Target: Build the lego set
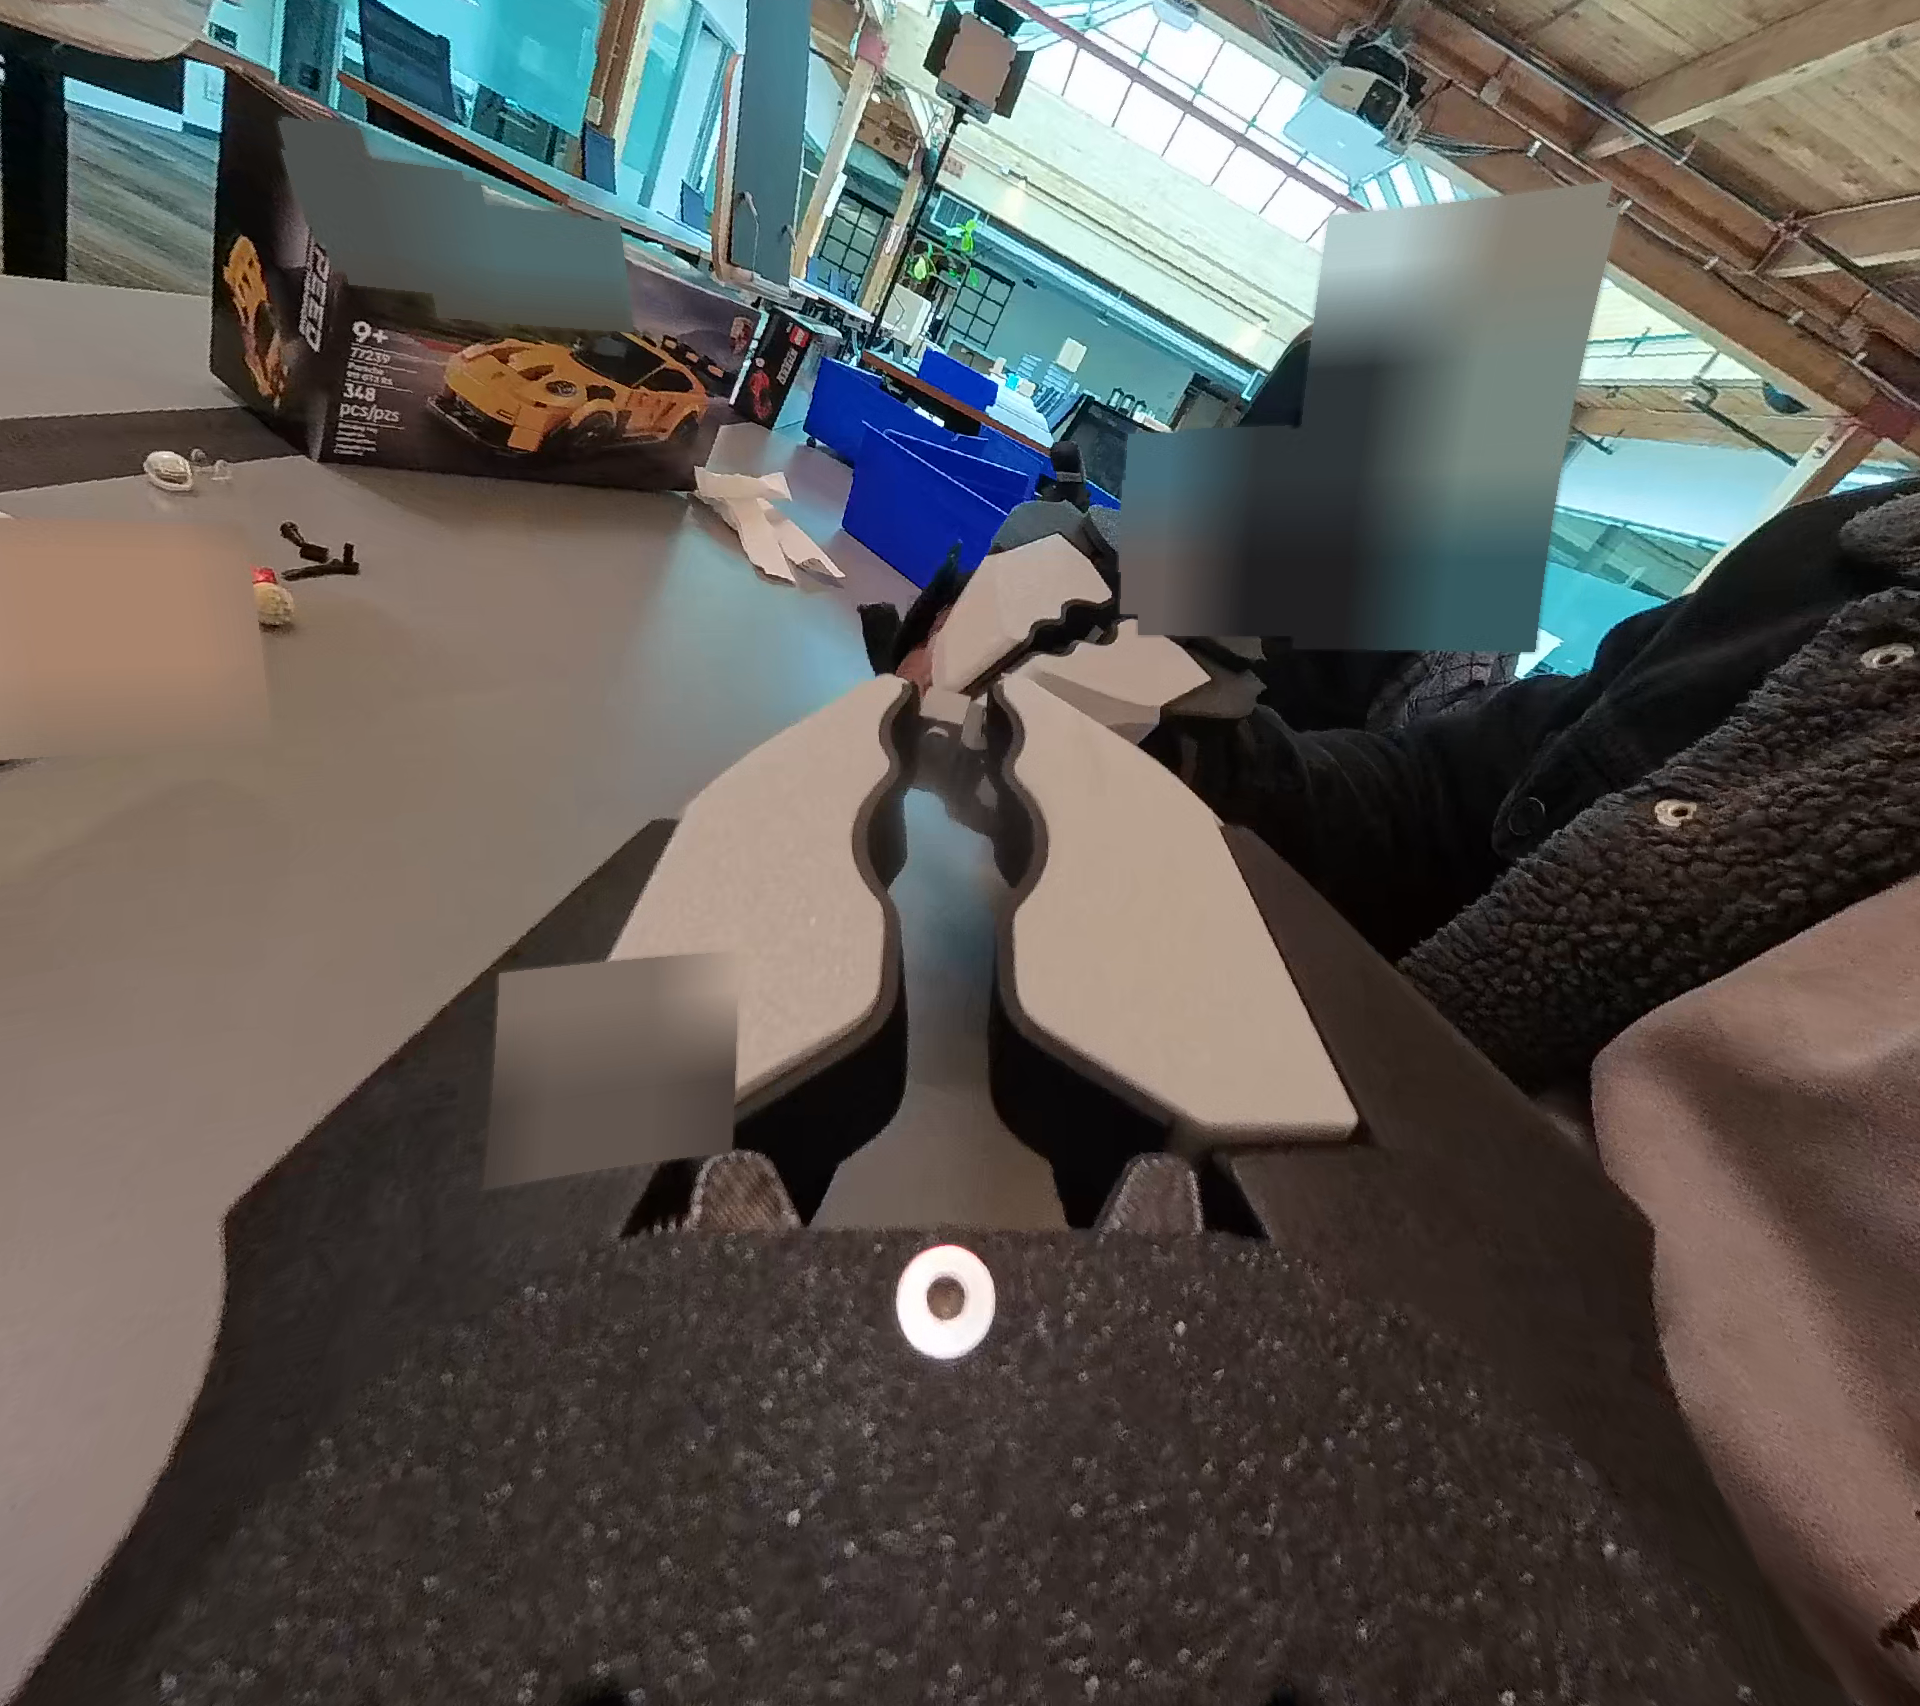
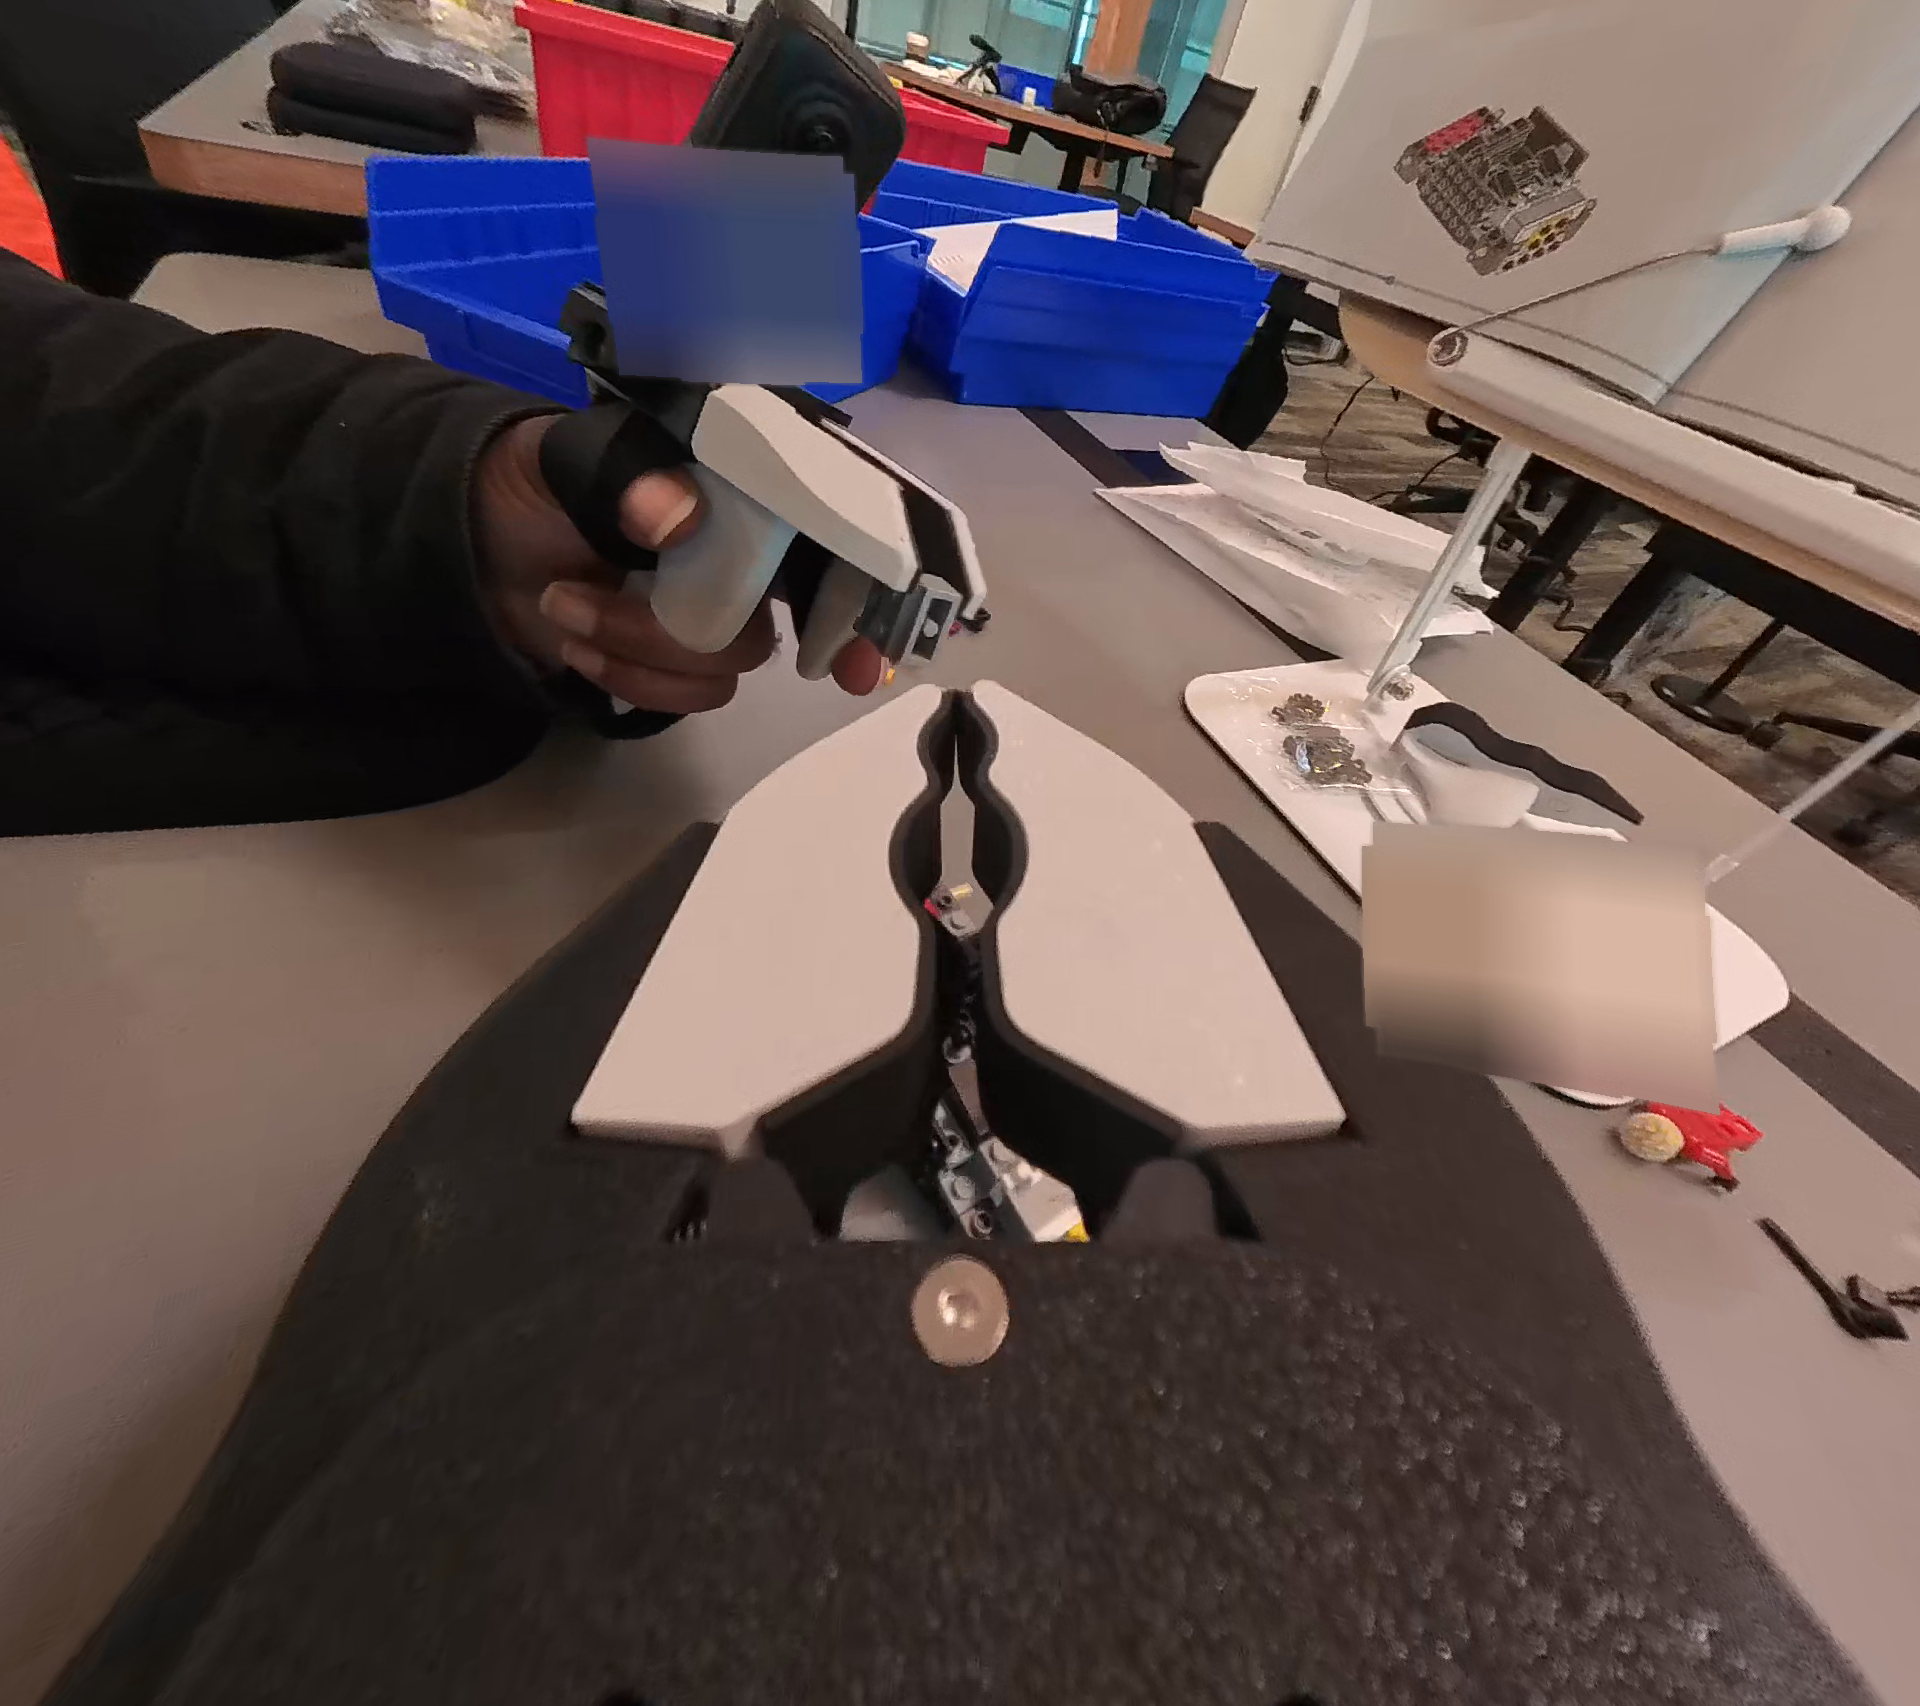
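Note:
My left gripper [image 1: 951, 695] is shut on a small grey Lego assembly [image 1: 943, 706] and holds it above the grey table [image 1: 468, 721]. In the right wrist view the left gripper [image 2: 925, 612], in a person's hand, shows the grey assembly [image 2: 914, 617] clamped at its tips. My right gripper [image 2: 958, 698] is shut, its pads pressed together with nothing visible between them. In the left wrist view the right gripper [image 1: 961, 682] comes in from the upper right, its tips right at the grey assembly. A partly built Lego model [image 2: 987, 1178] lies on the table under the right gripper.
The Lego box [image 1: 457, 378] stands at the far left. Blue bins [image 2: 1091, 306] stand behind. An instruction booklet on a stand [image 2: 1507, 202] rises at the right, with bagged parts on its white base [image 2: 1247, 711]. Torn paper bags [image 2: 1299, 534], a red piece [image 2: 1704, 1137] and black pieces [image 1: 322, 560] lie loose. Both grippers' tips are close together, under 4 cm apart.

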Demonstrator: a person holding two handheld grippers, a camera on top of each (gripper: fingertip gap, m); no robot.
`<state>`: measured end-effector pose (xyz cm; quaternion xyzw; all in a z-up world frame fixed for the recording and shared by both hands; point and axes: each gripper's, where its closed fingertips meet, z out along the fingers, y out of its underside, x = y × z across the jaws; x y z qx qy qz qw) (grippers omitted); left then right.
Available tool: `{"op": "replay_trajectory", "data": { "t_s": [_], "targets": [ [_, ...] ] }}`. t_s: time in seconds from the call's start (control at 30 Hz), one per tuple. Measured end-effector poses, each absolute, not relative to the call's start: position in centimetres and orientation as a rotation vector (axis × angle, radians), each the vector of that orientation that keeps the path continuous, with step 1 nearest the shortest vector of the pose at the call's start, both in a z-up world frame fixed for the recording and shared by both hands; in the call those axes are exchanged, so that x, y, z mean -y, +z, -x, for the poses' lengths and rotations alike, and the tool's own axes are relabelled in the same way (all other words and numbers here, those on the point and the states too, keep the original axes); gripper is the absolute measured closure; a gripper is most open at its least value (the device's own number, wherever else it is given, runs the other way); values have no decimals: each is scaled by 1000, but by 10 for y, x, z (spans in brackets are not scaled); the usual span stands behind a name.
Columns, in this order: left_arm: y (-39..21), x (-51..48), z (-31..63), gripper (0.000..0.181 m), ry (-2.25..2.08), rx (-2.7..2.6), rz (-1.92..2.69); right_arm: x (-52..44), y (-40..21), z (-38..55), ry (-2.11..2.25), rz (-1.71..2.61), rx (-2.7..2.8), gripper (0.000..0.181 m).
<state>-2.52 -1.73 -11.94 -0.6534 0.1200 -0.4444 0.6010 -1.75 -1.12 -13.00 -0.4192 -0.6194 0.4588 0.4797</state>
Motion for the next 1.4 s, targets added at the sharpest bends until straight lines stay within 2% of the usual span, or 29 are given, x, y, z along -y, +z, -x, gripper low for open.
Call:
{"op": "replay_trajectory", "data": {
  "t_s": [0.4, 0.63, 1.03, 1.37, 1.4],
  "targets": [
    [-121, 30, 6, 169, -1000, -468, 1520, 34, -124, 9, 1500, 1117, 1581, 161],
    [-116, 38, -3, 170, -996, -544, 1472, 42, -123, 7, 1647, 1140, 1576, 170],
    [-113, 41, -6, 169, -964, -582, 1441, 49, -123, 3, 1695, 1120, 1616, 163],
    [-108, 45, -10, 169, -987, -592, 1405, 52, -123, 2, 1699, 1113, 1629, 169],
    [-104, 46, -10, 164, -991, -589, 1376, 53, -120, 1, 1783, 1141, 1605, 169]
  ]
}}
